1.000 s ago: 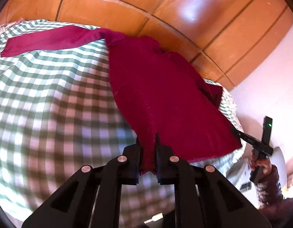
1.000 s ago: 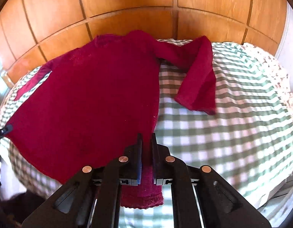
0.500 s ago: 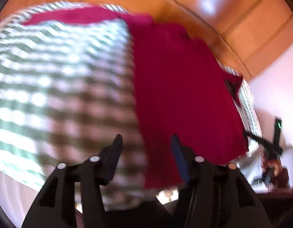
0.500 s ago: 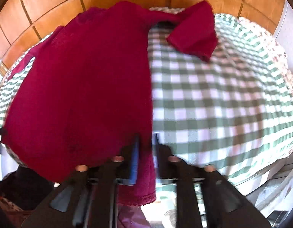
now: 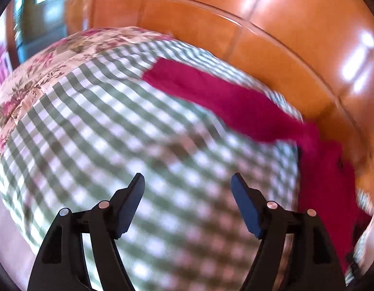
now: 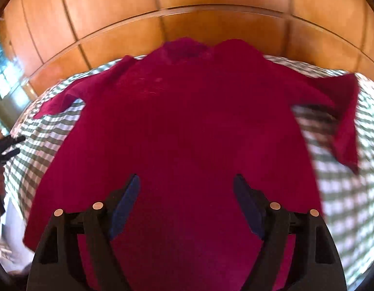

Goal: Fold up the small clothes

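The red sweater is spread flat on the checked bed, its left sleeve stretched ahead-right of the left gripper. Both grippers have just been opened wide, nothing between; the right gripper is held over the body.

left wrist: looking steeply down, close, over the green-and-white checked bedspread, facing the glossy orange wooden panelling | right wrist: looking down, close, over the crimson knitted long-sleeved sweater | both sharing: sweater, bedspread, panelling
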Motion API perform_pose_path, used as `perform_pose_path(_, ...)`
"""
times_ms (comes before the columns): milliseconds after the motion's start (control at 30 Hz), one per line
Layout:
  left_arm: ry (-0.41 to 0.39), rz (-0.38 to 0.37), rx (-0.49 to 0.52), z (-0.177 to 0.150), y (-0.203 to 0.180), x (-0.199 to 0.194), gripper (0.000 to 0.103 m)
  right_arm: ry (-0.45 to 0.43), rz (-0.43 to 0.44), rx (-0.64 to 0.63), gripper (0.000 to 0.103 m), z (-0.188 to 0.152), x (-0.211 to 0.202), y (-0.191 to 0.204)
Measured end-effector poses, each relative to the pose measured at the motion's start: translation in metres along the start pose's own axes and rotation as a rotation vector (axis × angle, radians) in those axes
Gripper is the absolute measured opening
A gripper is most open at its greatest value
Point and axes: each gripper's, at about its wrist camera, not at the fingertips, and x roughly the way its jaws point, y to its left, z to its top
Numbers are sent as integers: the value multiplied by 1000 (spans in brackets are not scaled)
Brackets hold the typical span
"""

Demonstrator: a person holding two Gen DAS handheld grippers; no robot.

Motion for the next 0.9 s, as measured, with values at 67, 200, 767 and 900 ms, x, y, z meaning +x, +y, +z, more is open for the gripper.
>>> perform_pose_path(67,-17,27,-48,24,9,15,73,-6,-40,-37,79,0,13,15)
perform_pose_path(200,-20,82,-90,62,12,49,76,-12,-135,-122,92,-7,35,26)
perform_pose_path(767,-136,102,-117,110,25,61,6,-39,-105,-53,100,-9,44,9)
perform_pose_path(900,-95,200,-77,100,38,71,8,-48,-109,-57,100,-10,45,10)
